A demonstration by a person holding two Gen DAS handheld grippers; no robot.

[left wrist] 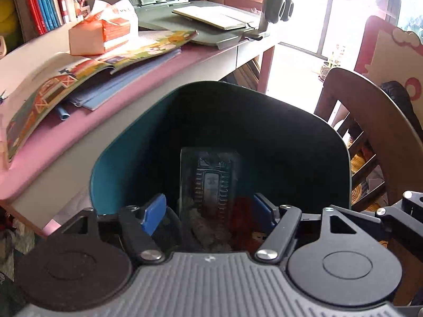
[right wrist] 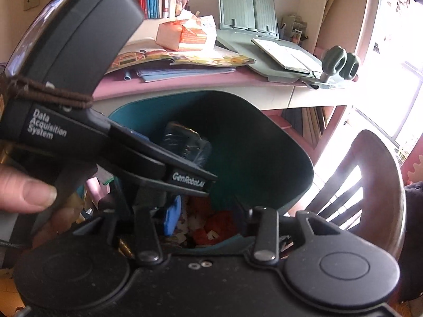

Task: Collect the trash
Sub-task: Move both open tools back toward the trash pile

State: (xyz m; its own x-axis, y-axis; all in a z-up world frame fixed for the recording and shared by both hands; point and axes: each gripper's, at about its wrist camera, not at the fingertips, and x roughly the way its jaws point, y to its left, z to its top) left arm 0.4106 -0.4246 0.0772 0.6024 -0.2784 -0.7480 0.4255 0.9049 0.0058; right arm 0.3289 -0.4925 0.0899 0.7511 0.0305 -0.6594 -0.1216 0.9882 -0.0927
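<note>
A teal trash bin (left wrist: 127, 155) stands by the pink desk; it also shows in the right wrist view (right wrist: 290, 163). My left gripper (left wrist: 208, 211) is open over the bin's mouth. A clear plastic tray wrapper (left wrist: 211, 182) stands upright between its blue pads (left wrist: 154, 212), apart from both. Red and white scraps (left wrist: 240, 216) lie at the bottom. My right gripper (right wrist: 208, 216) is open and empty at the bin's near rim. The left gripper's body (right wrist: 87, 132) crosses the right view above the wrapper (right wrist: 185, 142) and the red scraps (right wrist: 219, 227).
The pink desk (left wrist: 148, 79) carries picture books (left wrist: 79, 74), an orange tissue box (left wrist: 100, 37), a grey book stand (left wrist: 211, 23) and a notebook. A wooden chair (left wrist: 370, 121) stands right of the bin, by a bright window. Books fill a shelf behind.
</note>
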